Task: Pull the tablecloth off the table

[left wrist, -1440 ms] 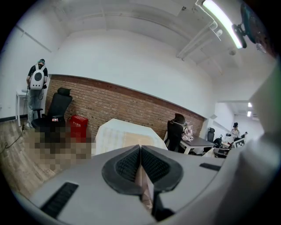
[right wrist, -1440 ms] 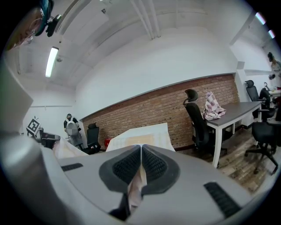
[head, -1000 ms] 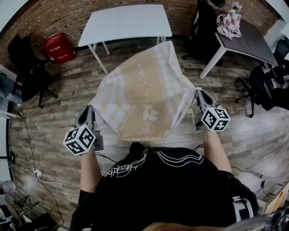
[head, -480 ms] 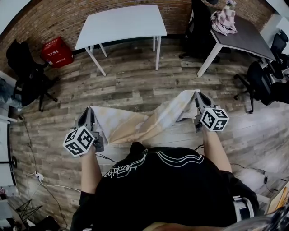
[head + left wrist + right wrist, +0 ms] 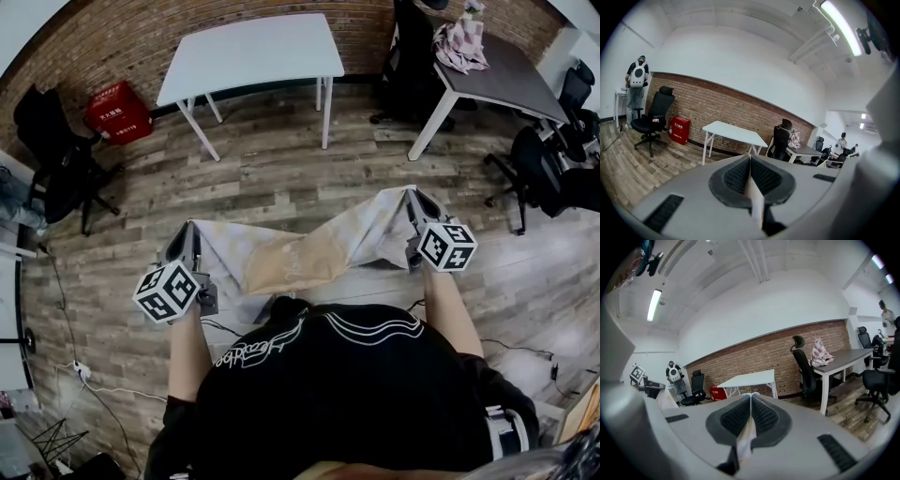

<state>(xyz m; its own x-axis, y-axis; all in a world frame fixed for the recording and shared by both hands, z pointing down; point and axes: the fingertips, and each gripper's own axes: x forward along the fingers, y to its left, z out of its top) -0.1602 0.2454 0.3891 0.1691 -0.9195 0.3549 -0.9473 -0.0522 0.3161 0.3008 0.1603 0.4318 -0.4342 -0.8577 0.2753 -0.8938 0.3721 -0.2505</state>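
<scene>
The beige and white checked tablecloth (image 5: 300,255) hangs slack between my two grippers, close in front of the person, off the white table (image 5: 253,49) at the back. My left gripper (image 5: 186,234) is shut on the cloth's left corner; a thin strip of cloth (image 5: 754,199) shows pinched between its pads. My right gripper (image 5: 411,199) is shut on the right corner, with a fold of cloth (image 5: 746,439) between its pads. The white table (image 5: 733,133) stands bare in the left gripper view, and the same table (image 5: 750,379) shows bare in the right gripper view.
A red box (image 5: 120,103) and a black office chair (image 5: 58,155) stand at the left by the brick wall. A dark desk (image 5: 502,75) with a pink bundle (image 5: 459,42) and more chairs (image 5: 548,173) are at the right. A person (image 5: 636,89) stands far left.
A second ago the cloth billowed up wide toward the table; it has since collapsed and now sags low between the grippers. Both grippers stay about where they were.
</scene>
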